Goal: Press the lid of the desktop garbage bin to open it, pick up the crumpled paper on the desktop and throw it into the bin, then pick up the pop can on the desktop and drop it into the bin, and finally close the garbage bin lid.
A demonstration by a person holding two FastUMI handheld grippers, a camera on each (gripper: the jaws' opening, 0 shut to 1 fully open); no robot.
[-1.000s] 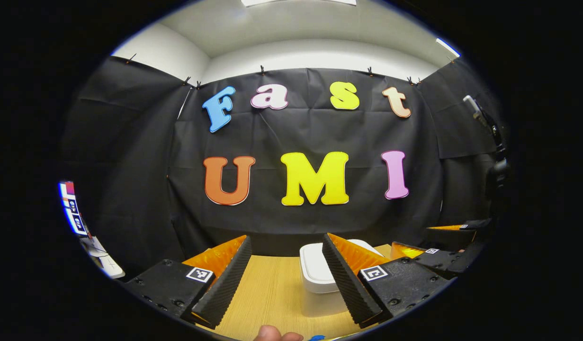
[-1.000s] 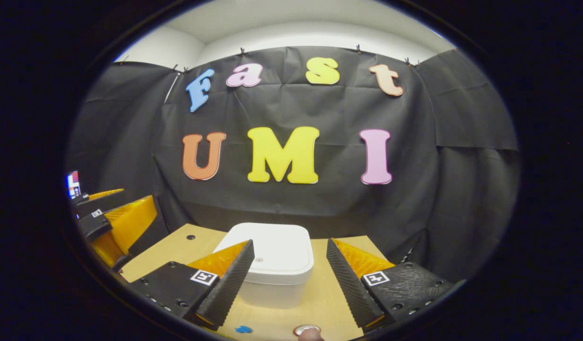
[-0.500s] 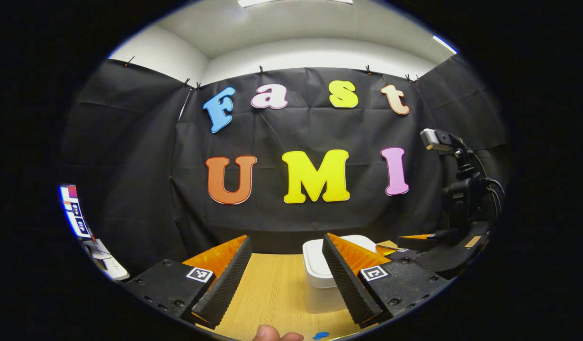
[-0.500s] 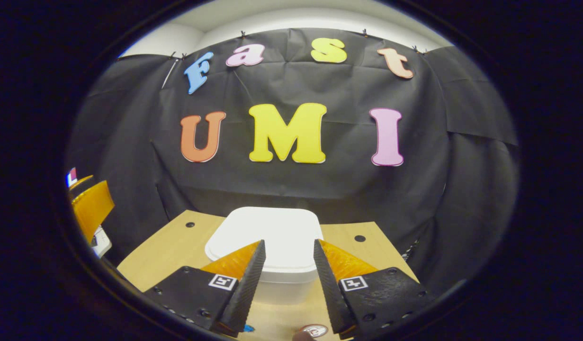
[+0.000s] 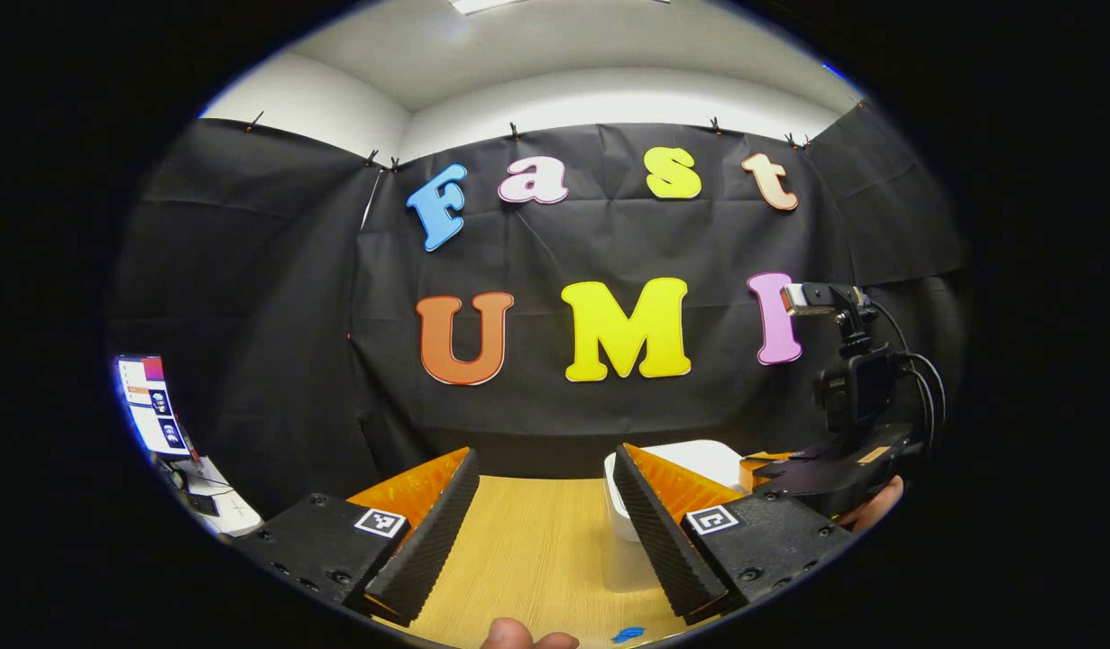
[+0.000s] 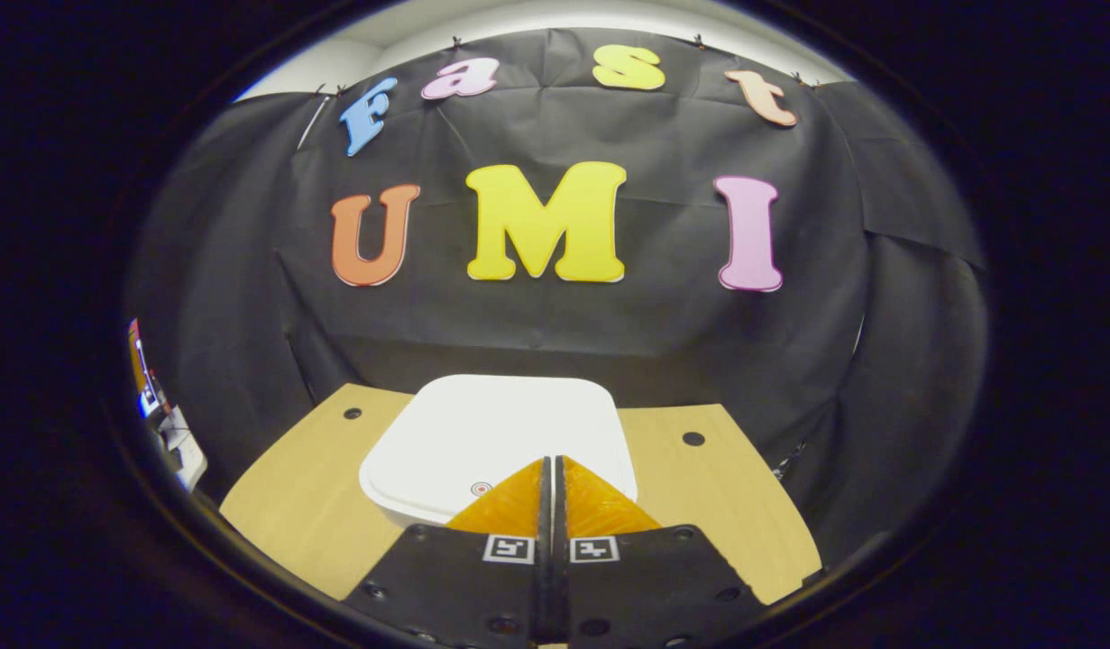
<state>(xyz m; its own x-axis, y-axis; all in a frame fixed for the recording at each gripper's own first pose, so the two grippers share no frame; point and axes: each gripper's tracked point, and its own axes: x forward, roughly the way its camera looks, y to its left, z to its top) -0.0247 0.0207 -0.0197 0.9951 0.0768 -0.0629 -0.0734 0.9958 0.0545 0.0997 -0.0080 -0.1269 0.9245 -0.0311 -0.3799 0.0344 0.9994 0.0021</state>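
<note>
The white desktop bin (image 6: 491,428) stands on the wooden table (image 6: 284,505) with its lid down; a small round mark (image 6: 480,488) sits near the lid's front edge. My right gripper (image 6: 550,461) is shut with nothing between its fingers, its tips over the front part of the lid; I cannot tell if they touch it. In the left gripper view the bin (image 5: 699,458) is partly hidden behind my left gripper's right finger. My left gripper (image 5: 544,461) is open and holds nothing, left of the bin. The right gripper (image 5: 771,469) reaches over the bin from the right.
The table has two dark holes (image 6: 692,439) near its back edge, close to the black cloth wall. A screen (image 5: 149,406) stands off to the far left. A small blue thing (image 5: 628,634) lies on the table near me. A thumb (image 5: 518,635) shows at the bottom.
My right gripper has shut and moved forward over the bin lid. The left gripper has stayed open and turned slightly left, so the bin sits further right in its view.
</note>
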